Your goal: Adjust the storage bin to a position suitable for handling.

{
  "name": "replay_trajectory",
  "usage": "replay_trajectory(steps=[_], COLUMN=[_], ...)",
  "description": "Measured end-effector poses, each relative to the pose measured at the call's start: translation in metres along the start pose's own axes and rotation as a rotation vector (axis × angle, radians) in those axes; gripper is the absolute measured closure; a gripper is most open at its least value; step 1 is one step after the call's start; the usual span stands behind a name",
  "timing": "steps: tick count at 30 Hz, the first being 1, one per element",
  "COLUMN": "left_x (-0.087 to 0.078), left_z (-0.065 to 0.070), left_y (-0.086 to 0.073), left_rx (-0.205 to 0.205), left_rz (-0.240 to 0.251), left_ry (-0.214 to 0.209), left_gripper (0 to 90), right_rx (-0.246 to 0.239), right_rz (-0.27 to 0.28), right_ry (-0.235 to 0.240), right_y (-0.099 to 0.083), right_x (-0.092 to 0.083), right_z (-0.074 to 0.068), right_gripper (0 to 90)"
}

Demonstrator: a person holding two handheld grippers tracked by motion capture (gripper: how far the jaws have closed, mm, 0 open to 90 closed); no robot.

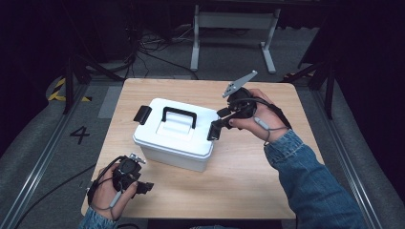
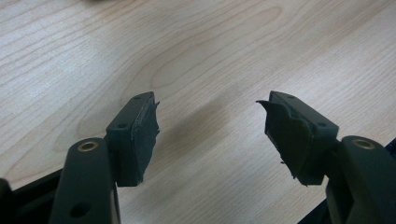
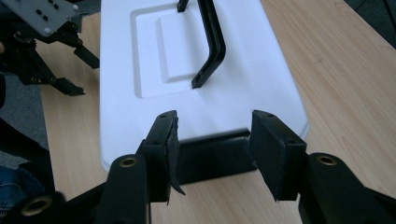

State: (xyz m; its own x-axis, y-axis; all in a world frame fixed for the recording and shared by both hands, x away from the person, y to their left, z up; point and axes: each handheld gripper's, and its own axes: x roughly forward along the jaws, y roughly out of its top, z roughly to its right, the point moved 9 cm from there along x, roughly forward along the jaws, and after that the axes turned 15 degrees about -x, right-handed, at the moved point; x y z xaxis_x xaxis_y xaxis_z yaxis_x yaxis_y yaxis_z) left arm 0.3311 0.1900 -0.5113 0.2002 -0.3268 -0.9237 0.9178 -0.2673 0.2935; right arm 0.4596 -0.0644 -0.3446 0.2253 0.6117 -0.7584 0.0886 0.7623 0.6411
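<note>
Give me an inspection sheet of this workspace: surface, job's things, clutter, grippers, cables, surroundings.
Surface: light wooden table, bare around the box.
Job's things: white lidded box with a black carry handle standing up and a black latch at each end; the lid is on.
Clutter: nothing seen.
Grippers: left gripper open over bare wood at the table's near left corner; right gripper open, jaws either side of the box's end latch.
Cables: a cable trails off the table from the left gripper.
Surroundings: grey floor, white frame legs, loose floor cables.
</note>
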Motion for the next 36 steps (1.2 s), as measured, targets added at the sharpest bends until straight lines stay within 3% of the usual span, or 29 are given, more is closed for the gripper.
replay_trajectory(steps=[8,16,22,32,34,36], left_x=[0.003,0.006,0.008,0.009,0.009,0.009], left_z=[0.000,-0.003,-0.003,-0.003,-0.003,-0.003], left_y=[0.000,0.000,0.001,0.000,0.000,0.000], left_rx=[0.010,0.008,0.021,0.026,0.026,0.028], left_rz=[-0.006,0.016,0.033,0.029,0.028,0.026], left_ry=[0.005,0.035,0.043,0.043,0.042,0.044], left_gripper=[32.1,25.1,25.5,24.9,24.9,24.9], right_rx=[-0.001,0.018,0.027,0.003,-0.006,-0.012], right_rz=[0.013,0.012,0.001,-0.009,-0.015,-0.029], right_ry=[0.019,0.049,0.071,0.101,0.098,0.097], right_y=[0.016,0.026,0.031,0.040,0.041,0.041], right_x=[0.022,0.047,0.068,0.093,0.095,0.094], right_z=[0.009,0.016,0.018,0.013,0.013,0.012], right_gripper=[50.7,47.8,48.2,55.3,60.5,71.3])
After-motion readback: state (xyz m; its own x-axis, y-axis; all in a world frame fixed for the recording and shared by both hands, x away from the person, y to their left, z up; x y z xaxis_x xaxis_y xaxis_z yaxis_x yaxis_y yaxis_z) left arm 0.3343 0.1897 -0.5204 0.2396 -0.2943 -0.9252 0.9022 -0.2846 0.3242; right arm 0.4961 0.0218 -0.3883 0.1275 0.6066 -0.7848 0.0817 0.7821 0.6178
